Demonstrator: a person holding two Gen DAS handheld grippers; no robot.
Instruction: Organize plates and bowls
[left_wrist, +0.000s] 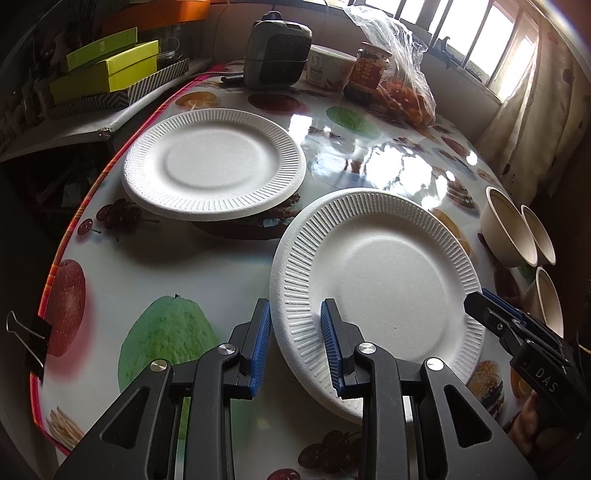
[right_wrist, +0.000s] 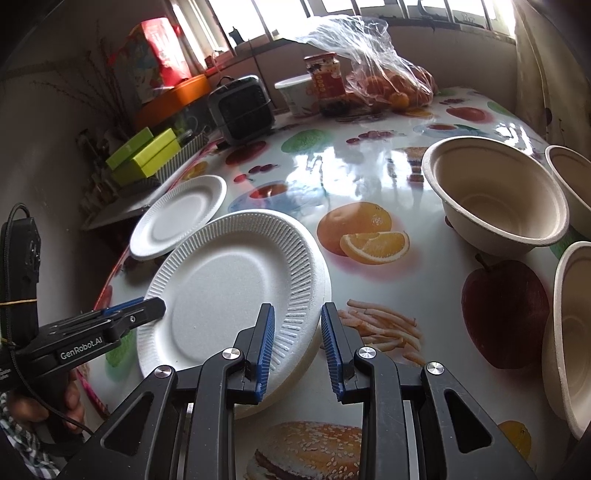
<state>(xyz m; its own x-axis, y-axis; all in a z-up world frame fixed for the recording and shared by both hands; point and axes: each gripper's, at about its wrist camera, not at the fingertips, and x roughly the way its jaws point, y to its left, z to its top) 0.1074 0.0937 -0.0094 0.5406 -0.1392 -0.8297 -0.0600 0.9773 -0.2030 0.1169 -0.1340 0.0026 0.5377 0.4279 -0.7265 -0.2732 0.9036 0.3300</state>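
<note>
Left wrist: left tool (left_wrist: 295, 334) level — jaws straddling plate (left_wrist: 380, 291) rim.

White ribbed-rim plates (left_wrist: 376, 280) and beige bowls (right_wrist: 495, 192) are seen on a glossy fruit-print counter (left_wrist: 155, 258); lime-green boxes (left_wrist: 107, 70) at upper left, fingers (left_wrist: 260, 343) padded blue.

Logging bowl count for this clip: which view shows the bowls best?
The right wrist view: the nearest bowl shows whole, interior included, with two more cut by the frame edge. The left wrist view squeezes all three bowls small against its right edge.
</note>
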